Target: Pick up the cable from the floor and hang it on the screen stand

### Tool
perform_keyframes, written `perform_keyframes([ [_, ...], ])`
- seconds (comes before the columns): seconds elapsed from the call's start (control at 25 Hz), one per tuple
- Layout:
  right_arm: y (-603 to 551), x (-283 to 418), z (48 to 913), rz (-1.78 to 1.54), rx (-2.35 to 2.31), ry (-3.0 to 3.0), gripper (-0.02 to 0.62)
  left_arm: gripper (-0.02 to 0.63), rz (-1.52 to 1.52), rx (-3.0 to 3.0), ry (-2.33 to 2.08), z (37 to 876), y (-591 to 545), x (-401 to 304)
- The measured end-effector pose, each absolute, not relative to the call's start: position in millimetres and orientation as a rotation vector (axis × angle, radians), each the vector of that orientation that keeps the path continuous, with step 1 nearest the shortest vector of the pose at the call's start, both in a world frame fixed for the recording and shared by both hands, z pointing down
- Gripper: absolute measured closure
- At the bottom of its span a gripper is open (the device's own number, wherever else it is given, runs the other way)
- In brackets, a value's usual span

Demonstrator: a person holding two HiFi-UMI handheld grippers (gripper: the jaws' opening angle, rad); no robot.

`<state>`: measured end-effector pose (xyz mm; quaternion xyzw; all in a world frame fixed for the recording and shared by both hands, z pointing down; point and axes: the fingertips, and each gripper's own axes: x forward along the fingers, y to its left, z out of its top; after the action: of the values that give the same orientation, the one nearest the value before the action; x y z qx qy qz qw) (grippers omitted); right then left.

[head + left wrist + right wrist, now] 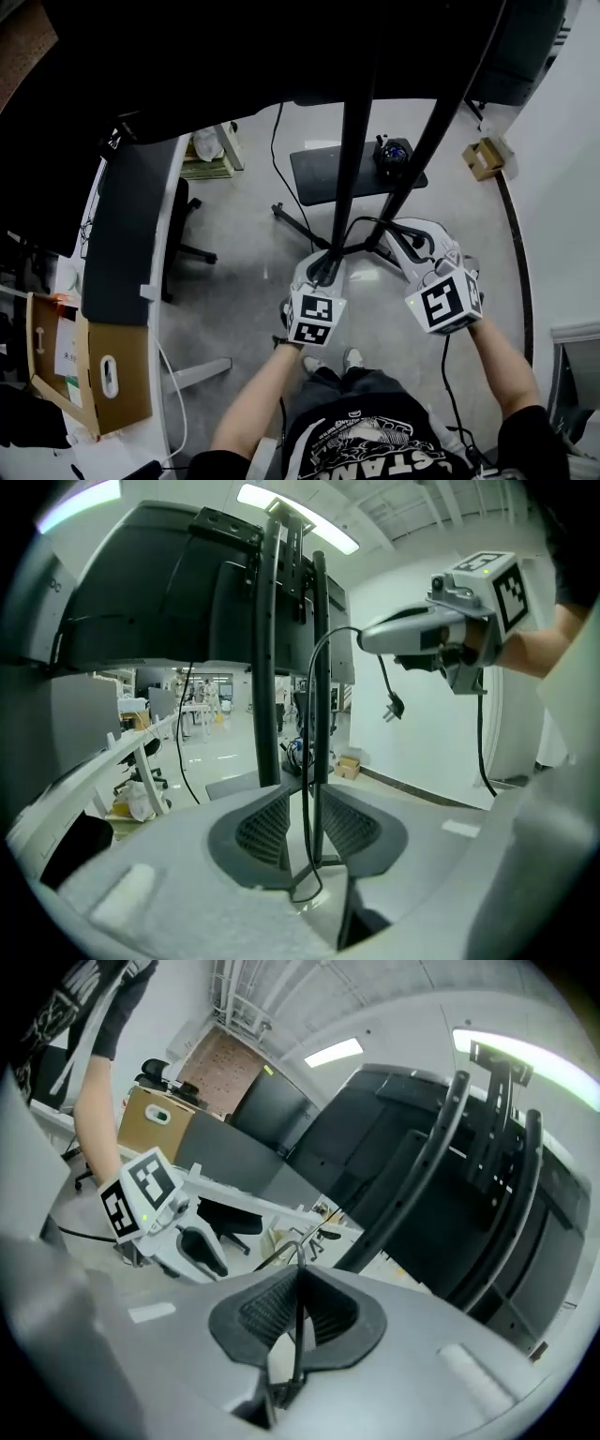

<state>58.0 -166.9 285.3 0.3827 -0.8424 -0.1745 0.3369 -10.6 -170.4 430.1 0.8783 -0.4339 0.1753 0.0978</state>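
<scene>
A thin black cable point(367, 221) arcs between my two grippers, which are raised in front of the screen stand's two dark poles point(352, 141). My left gripper point(323, 272) is open; the cable point(314, 667) runs loosely up through the gap between its pads point(258, 832) without being pinched. My right gripper point(398, 234) is shut on the cable point(297, 1321), which stands upright between its closed pads. In the left gripper view the right gripper point(370, 639) holds the cable high, and the plug point(395, 706) dangles below it. The large black screen point(281, 47) fills the top.
The stand's dark base shelf point(323, 178) carries a small black object point(392, 153). A small cardboard box point(483, 157) sits by the right wall. On the left are a desk point(122, 234), an office chair point(183, 234) and a large cardboard box point(112, 375). Another cable point(281, 178) trails on the floor.
</scene>
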Motion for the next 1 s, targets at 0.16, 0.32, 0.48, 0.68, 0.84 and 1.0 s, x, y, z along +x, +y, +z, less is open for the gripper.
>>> perform_keyframes([
  [0.16,-186.5,52.8,223.8,-0.589,1.037,-2.193,0.569,0.497,0.486,2.627,-1.341,400.3,-189.0,-15.2],
  [0.32,-203.4,45.3,165.0,-0.705,1.086,-2.201,0.571,0.482,0.469,2.655,-1.369,378.9,-205.6,-15.6],
  [0.48,-214.5,37.9,113.1,-0.816,1.128,-2.190,0.571,0.483,0.464,2.666,-1.380,363.5,-215.7,-16.4],
  [0.68,-224.6,35.4,61.4,-0.900,1.183,-2.163,0.572,0.483,0.430,2.701,-1.364,350.1,-223.3,-12.3],
  [0.84,-231.4,38.4,27.6,-0.963,1.225,-2.118,0.572,0.485,0.415,2.729,-1.349,344.3,-226.0,-10.3],
  [1.0,-238.9,44.7,4.4,-1.012,1.247,-2.057,0.573,0.485,0.387,2.763,-1.333,331.2,-227.5,-11.3],
])
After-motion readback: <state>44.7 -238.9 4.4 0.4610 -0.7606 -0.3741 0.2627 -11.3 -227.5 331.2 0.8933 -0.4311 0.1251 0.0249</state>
